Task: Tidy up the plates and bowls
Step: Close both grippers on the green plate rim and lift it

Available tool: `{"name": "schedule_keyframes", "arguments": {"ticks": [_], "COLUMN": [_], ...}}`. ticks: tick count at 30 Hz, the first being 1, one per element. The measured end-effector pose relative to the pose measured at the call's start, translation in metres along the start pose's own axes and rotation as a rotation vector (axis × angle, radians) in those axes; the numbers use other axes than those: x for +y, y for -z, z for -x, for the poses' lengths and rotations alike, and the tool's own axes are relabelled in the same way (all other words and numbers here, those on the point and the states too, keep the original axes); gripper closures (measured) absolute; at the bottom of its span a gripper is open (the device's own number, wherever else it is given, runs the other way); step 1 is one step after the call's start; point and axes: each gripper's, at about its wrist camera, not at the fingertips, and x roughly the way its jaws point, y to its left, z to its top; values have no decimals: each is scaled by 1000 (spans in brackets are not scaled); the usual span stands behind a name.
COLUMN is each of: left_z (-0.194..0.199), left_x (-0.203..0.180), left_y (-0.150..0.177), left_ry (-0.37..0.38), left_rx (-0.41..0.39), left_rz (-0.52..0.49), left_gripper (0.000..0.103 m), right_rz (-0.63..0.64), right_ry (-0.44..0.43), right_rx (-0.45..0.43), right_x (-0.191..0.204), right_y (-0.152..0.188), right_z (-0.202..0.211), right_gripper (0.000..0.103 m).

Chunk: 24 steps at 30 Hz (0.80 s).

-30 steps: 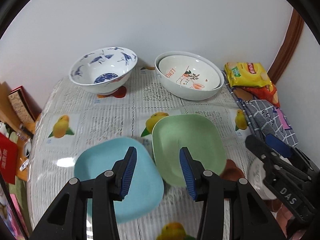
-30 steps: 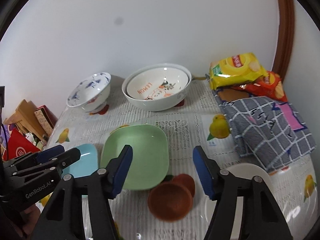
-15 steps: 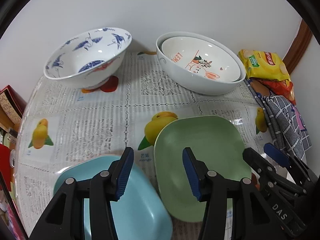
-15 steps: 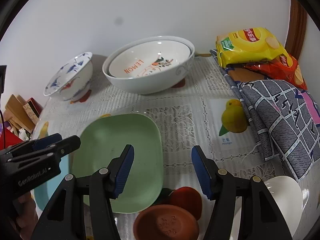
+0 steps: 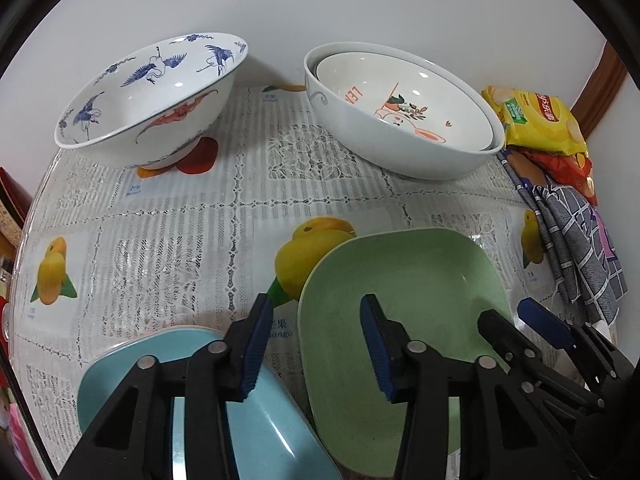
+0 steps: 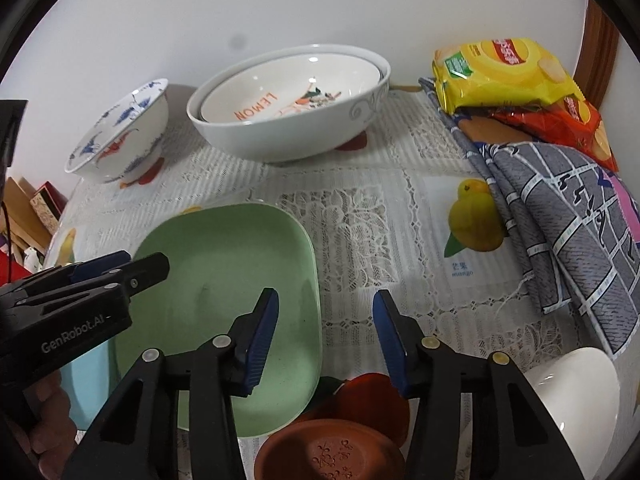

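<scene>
1. Far left, the crane bowl (image 5: pixel 148 96) stands alone; the blue plate (image 5: pixel 192 408) lies near left, unstacked.
2. The left hand-held gripper (image 5: pixel 312 344), closing on nothing, straddles the green plate (image 5: pixel 404 280)'s left rim.
3. The right hand-held gripper (image 6: pixel 326 340), also closing empty, straddles its right rim.
4. Far centre, the lemon bowl (image 6: pixel 288 100) is already nested.
5. Lace-clothed surface (image 5: pixel 192 232), white wall (image 5: pixel 320 0).

You have lowered both grippers nearer the green plate (image 5: pixel 404 280), left gripper (image 5: pixel 316 344) closing, right gripper (image 6: pixel 326 340) closing, nothing between either jaws.
</scene>
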Motion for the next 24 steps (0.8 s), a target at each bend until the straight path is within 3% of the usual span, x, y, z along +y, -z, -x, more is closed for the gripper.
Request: {"name": "schedule_keyframes", "arguments": {"ticks": [7, 10, 14, 24], "left_z": [-10, -12, -10, 29], "left_x": [-1, -4, -3, -7], "left_y": [2, 3, 4, 0], "left_ry": [15, -18, -17, -34], "left_rx": [27, 14, -2, -66], "left_rz": [-4, -15, -7, 8], "left_gripper": [83, 91, 95, 96], "right_rz": [2, 4, -6, -53], "right_ry": [6, -6, 14, -40], "right_rx": [39, 30, 8, -56], "right_x": [6, 8, 8, -1], "right_y": [4, 5, 5, -1], "right_z": [-15, -16, -15, 19], "right_gripper": [80, 90, 91, 95]}}
